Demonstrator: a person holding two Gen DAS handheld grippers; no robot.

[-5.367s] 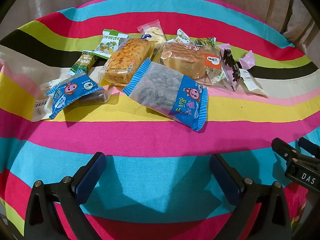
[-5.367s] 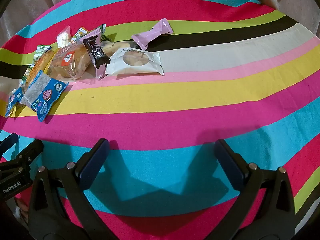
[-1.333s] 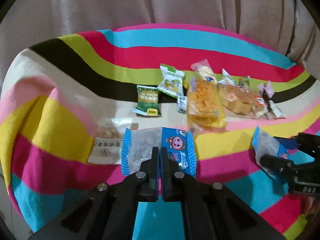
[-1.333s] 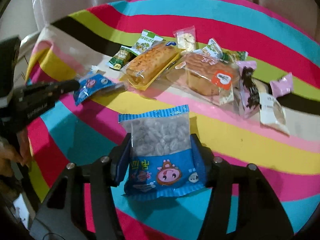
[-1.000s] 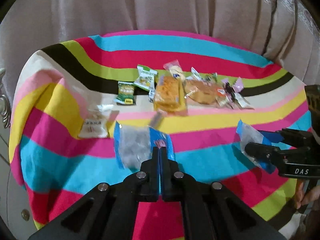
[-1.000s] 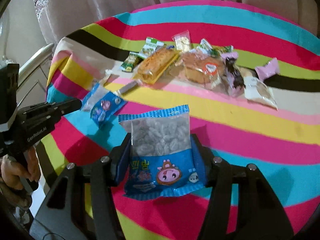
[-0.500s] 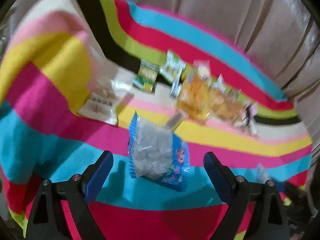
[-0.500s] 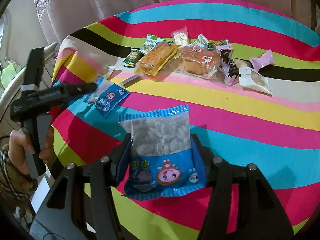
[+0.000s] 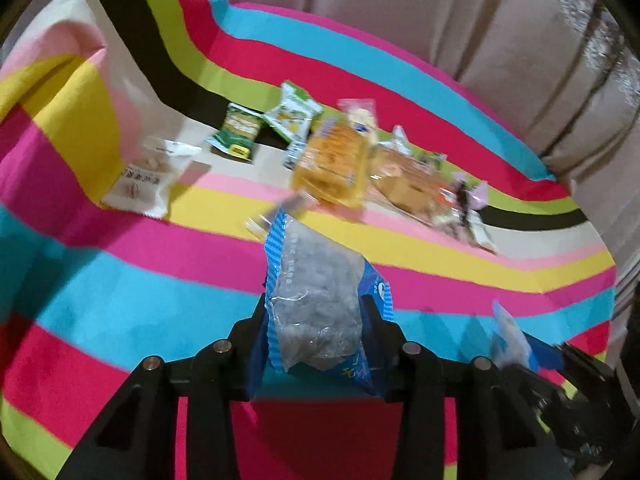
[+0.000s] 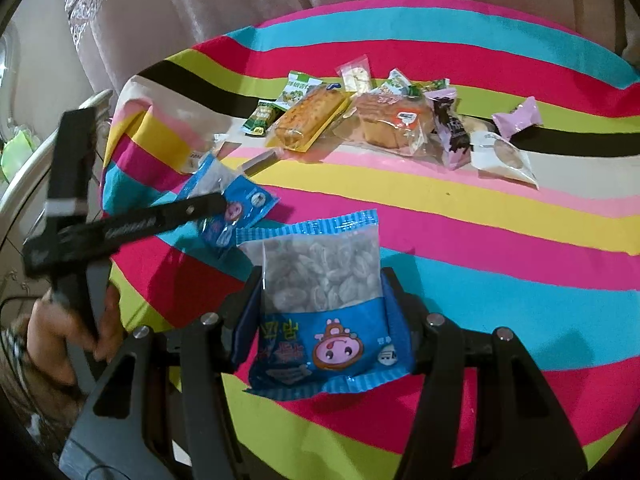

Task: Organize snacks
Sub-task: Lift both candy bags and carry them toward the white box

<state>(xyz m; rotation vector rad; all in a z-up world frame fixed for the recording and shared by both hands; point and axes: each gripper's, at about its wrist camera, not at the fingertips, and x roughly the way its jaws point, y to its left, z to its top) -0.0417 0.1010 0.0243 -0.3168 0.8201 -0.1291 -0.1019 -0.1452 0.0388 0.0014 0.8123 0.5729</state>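
left tongs (image 9: 316, 320) closing | crinkly blue packet (image 9: 320, 300) between pads

A table (image 10: 500, 240) under a cloth of curved stripes in pink, turquoise, red, yellow, lime, black and cream carries a loose row of snacks toward its far side. From the left lie a dark green packet (image 10: 261, 119), a pale green packet (image 10: 298, 89), a long golden bread in a yellow wrapper (image 10: 310, 118), a round cake in clear film (image 10: 394, 125), a dark-printed packet (image 10: 452, 130), a white biscuit packet (image 10: 502, 155) and a pink twisted sweet (image 10: 518, 117). A white sachet (image 9: 144, 184) lies apart near the left edge.
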